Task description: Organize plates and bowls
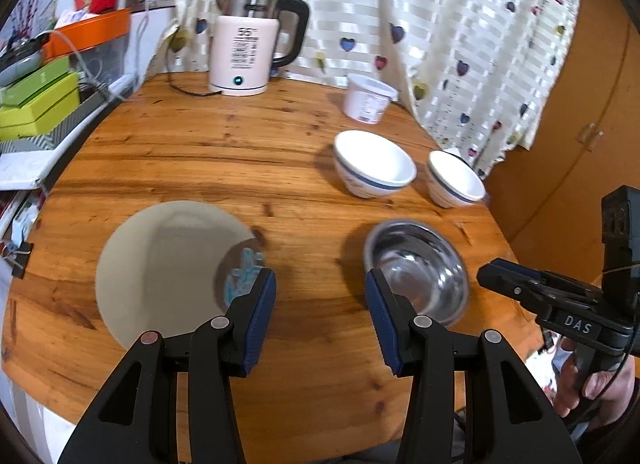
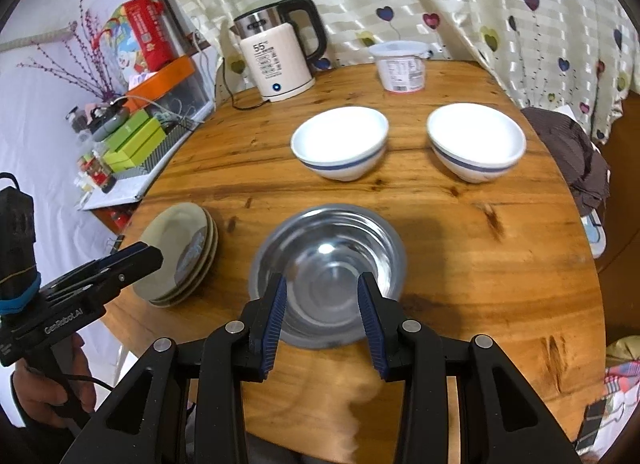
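A stack of beige plates [image 1: 160, 272] [image 2: 178, 250] lies on the round wooden table [image 1: 240, 160] [image 2: 500, 264], at its left. To the right of the stack stands a steel bowl [image 1: 420, 264] [image 2: 328, 264]. Two white bowls with a blue band sit behind it, one [image 1: 374, 162] [image 2: 340, 142] left of the other [image 1: 454, 178] [image 2: 476, 140]. My left gripper [image 1: 320, 292] hovers open above the table between the plates and the steel bowl, holding nothing. My right gripper [image 2: 322, 300] hangs open over the near rim of the steel bowl, empty; it also shows at the right edge [image 1: 520, 284].
A white electric kettle [image 1: 244, 44] [image 2: 280, 60] and a white plastic tub [image 1: 368, 98] [image 2: 402, 66] stand at the back of the table by the curtain. Boxes and a cluttered shelf [image 1: 40, 104] [image 2: 132, 140] lie left of the table. A hand [image 2: 48, 388] holds the left gripper's grip.
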A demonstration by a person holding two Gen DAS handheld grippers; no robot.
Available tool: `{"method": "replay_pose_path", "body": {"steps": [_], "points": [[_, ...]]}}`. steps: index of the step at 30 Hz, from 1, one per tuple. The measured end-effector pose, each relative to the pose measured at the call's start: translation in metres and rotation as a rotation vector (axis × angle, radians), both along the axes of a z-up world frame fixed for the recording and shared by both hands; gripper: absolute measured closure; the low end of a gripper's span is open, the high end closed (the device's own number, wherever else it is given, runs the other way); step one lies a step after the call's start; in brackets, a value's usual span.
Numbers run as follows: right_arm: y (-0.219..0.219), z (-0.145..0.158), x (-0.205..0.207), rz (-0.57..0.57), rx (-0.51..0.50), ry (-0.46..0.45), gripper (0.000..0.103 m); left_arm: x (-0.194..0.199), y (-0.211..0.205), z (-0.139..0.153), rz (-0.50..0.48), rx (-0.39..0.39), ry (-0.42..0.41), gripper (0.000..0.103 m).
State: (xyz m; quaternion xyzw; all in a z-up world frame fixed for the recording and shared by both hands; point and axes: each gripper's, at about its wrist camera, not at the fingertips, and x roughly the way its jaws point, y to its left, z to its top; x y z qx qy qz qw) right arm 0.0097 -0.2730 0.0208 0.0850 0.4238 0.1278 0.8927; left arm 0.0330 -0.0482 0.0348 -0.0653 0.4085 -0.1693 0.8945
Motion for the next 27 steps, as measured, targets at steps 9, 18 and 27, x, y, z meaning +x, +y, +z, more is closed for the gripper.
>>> {"method": "replay_pose_path", "body": {"steps": [9, 18, 27], "points": [[-0.014, 0.006, -0.016, -0.03, 0.013, -0.02, 0.066, -0.002, -0.019, 0.006, -0.04, 0.02, -0.01, 0.055], [-0.011, 0.007, -0.013, -0.017, -0.001, -0.029, 0.058, 0.007, -0.035, -0.001, -0.075, 0.022, 0.0, 0.055], [-0.01, -0.004, 0.007, -0.047, 0.033, 0.026, 0.053, 0.031, -0.043, -0.01, -0.129, 0.025, 0.023, 0.055]]}}
